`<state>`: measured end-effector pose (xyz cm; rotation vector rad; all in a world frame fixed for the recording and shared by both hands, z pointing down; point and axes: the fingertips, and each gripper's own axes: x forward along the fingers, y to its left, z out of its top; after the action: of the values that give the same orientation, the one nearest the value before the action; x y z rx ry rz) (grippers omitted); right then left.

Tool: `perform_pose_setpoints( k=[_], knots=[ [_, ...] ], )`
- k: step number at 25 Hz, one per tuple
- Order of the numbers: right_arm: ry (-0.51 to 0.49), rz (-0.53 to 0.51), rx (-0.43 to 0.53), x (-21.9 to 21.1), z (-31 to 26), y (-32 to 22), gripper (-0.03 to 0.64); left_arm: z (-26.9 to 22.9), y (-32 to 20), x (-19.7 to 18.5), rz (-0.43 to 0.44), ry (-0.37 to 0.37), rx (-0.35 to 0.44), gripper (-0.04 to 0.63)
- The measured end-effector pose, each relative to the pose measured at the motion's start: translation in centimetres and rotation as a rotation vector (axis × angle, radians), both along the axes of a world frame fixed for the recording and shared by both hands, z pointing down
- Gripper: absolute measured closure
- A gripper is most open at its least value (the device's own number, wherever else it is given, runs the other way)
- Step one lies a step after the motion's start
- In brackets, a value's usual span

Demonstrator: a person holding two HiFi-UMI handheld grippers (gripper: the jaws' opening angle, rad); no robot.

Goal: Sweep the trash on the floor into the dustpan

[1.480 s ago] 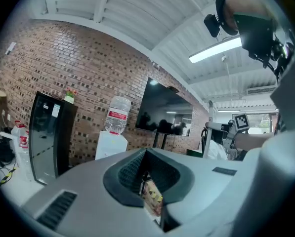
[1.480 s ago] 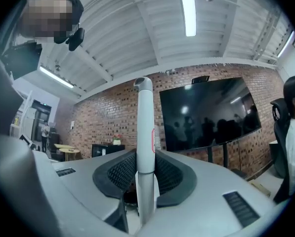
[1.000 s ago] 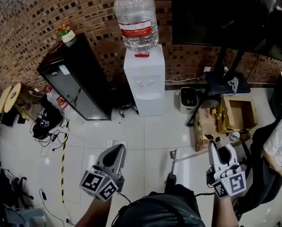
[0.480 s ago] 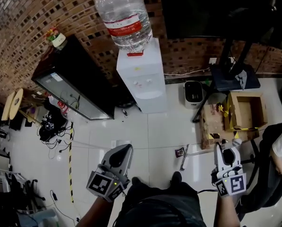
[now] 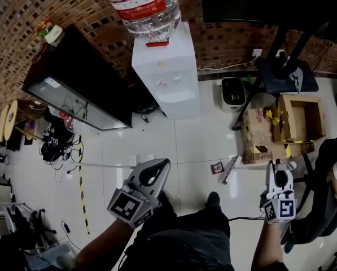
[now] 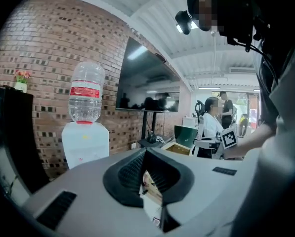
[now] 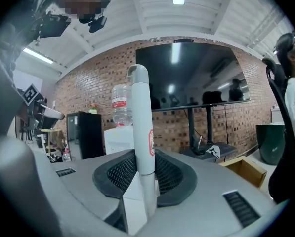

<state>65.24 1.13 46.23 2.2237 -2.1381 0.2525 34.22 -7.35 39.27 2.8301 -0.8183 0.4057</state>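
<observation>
Grip status: R gripper (image 5: pixel 279 176) is clamped on the white broom handle (image 7: pixel 141 117). In the right gripper view the pole stands upright betw. both pads. L gripper (image 5: pixel 159 167) has its jaws drawn to a narrow slit w/ nothing betw. them; only a bit of floor shows through.

Task items: the trash is one small dark wrapper (image 5: pixel 217 167) lying on the pale floor (image 5: pixel 157 145), ahead of my shoe (image 5: pixel 212 199). The broom head (image 5: pixel 230 170) is down on the tiles just right of the wrapper. Very close, but I can't tell if they touch.

Room to move:
- Open tile runs from the wrapper left and fwd toward the water dispenser (image 5: pixel 168 72).
- Right side is tight. The cardboard boxes (image 5: pixel 257 137) have their near edge just beside the broom head, and a black chair (image 5: pixel 323 208) sits close on the R gripper's outer side.
- Left limits: a yellow-black tape strip (image 5: pixel 81 191) is left of the L gripper. The cable tangle (image 5: pixel 55 145) and black cabinet (image 5: pixel 81 81) lie beyond it, well apart from the wrapper.
</observation>
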Motion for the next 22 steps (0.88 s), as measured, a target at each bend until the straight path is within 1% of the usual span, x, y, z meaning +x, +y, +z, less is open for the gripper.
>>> perform_pose_setpoints(
  k=[2, 4, 8, 10, 14, 19, 22],
  knots=[
    [-0.003, 0.012, -0.007, 0.4, 1.9, -0.5, 0.499, 1.4, -0.6, 0.1, 0.021, -0.027, -0.002, 0.594],
    [-0.015, 0.032, -0.013, 1.2, 3.5, -0.7, 0.499, 3.0, -1.0, 0.1, 0.021, -0.047, -0.02, 0.594],
    [-0.032, 0.038, -0.023, 2.8, 5.3, -0.6, 0.5, 5.8, -1.0, 0.4, 0.0, -0.07, -0.104, 0.594],
    [-0.032, 0.022, -0.023, 3.4, 5.5, -0.7, 0.5, 6.8, -1.0, 0.9, -0.006, -0.074, -0.128, 0.594],
    [-0.026, -0.019, -0.035, 4.0, 6.1, -1.0, 0.5, 7.6, -1.5, 2.0, -0.033, -0.06, -0.134, 0.594],
    [-0.012, -0.038, -0.048, 4.5, 6.8, -0.7, 0.5, 9.0, -1.1, 2.4, -0.059, -0.081, -0.152, 0.594],
    [0.014, -0.078, -0.075, 4.4, 7.8, -0.3, 0.5, 9.5, -0.7, 2.7, -0.062, -0.079, -0.153, 0.594]
  ],
)
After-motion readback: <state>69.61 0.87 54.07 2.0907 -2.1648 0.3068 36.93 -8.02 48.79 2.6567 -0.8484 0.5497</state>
